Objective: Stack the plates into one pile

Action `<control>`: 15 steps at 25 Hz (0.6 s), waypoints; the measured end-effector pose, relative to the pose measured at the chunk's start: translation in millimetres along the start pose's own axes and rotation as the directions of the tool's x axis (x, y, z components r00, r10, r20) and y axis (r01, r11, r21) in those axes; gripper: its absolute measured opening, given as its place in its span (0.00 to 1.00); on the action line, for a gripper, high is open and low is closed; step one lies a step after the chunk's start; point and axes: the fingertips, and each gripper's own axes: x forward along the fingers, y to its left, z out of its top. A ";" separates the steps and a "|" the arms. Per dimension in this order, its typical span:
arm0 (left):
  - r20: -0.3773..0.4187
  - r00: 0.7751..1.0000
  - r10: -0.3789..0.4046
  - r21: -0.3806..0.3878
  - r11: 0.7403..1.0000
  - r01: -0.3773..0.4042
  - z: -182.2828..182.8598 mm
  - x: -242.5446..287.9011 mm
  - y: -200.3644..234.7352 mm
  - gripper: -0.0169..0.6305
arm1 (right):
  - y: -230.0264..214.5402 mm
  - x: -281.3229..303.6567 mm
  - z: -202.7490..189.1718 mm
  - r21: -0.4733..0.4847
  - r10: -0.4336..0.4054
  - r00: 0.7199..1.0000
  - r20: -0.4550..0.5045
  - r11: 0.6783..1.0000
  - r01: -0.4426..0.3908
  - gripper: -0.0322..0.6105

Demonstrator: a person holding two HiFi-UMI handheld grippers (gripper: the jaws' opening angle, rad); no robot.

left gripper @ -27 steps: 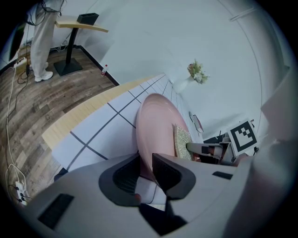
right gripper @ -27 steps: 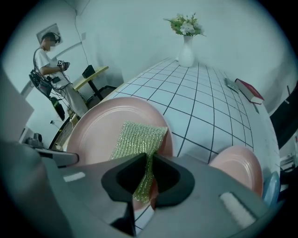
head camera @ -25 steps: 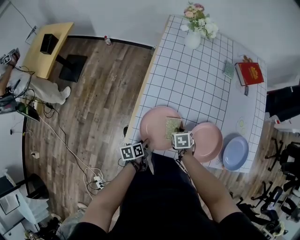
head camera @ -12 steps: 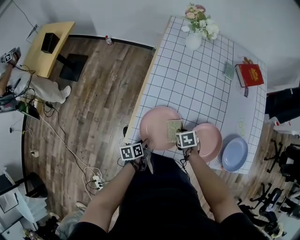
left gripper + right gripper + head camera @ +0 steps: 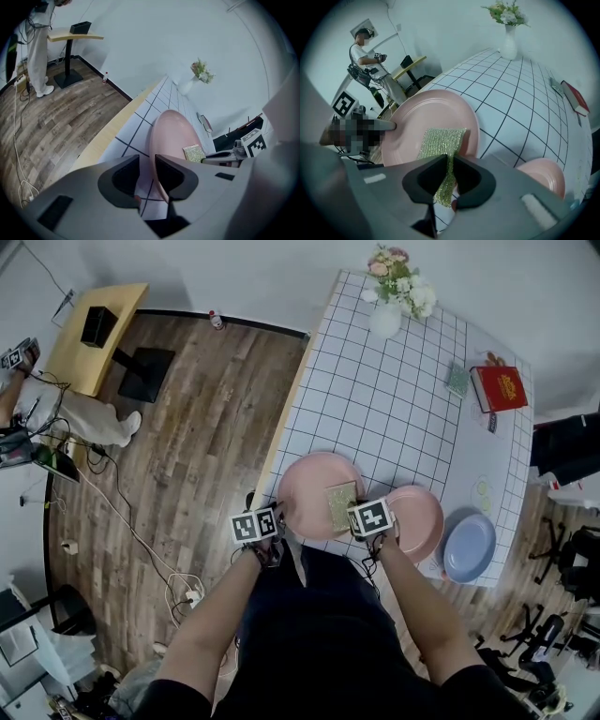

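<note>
A large pink plate [image 5: 309,502] lies at the near left corner of the white tiled table [image 5: 394,399]. On it rests a glittery green scouring cloth [image 5: 339,505]. My right gripper [image 5: 364,510] is shut on the cloth's near edge [image 5: 445,159], which runs up between its jaws. My left gripper [image 5: 277,521] is open just off the plate's left rim [image 5: 157,154]. Its jaws have just been opening, and the rim shows beyond the gap, with no pad pressing on it. A smaller pink plate [image 5: 422,521] and a blue plate [image 5: 471,547] lie to the right.
A white vase of flowers [image 5: 389,306], a red book [image 5: 499,386] and a small green item [image 5: 457,381] sit at the far end of the table. The table's wooden left edge [image 5: 281,427] drops to a floor with cables. A person [image 5: 365,51] stands by a side desk.
My left gripper has opened and drawn left, away from the large plate's rim. The right gripper has stayed over the plate, shut on the cloth, and turned slightly.
</note>
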 end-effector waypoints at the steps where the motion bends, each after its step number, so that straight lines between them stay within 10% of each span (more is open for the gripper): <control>1: -0.012 1.000 0.007 0.008 1.000 -0.006 0.9 1.5 -1.2 0.17 | 0.7 0.3 -0.6 -0.007 0.001 1.000 -0.005 1.000 -0.001 0.14; 15: 0.021 1.000 0.021 -0.095 0.995 -0.018 -0.2 4.0 -3.2 0.04 | 42.5 16.9 -13.8 -0.111 0.054 0.998 -0.039 0.992 -0.058 0.14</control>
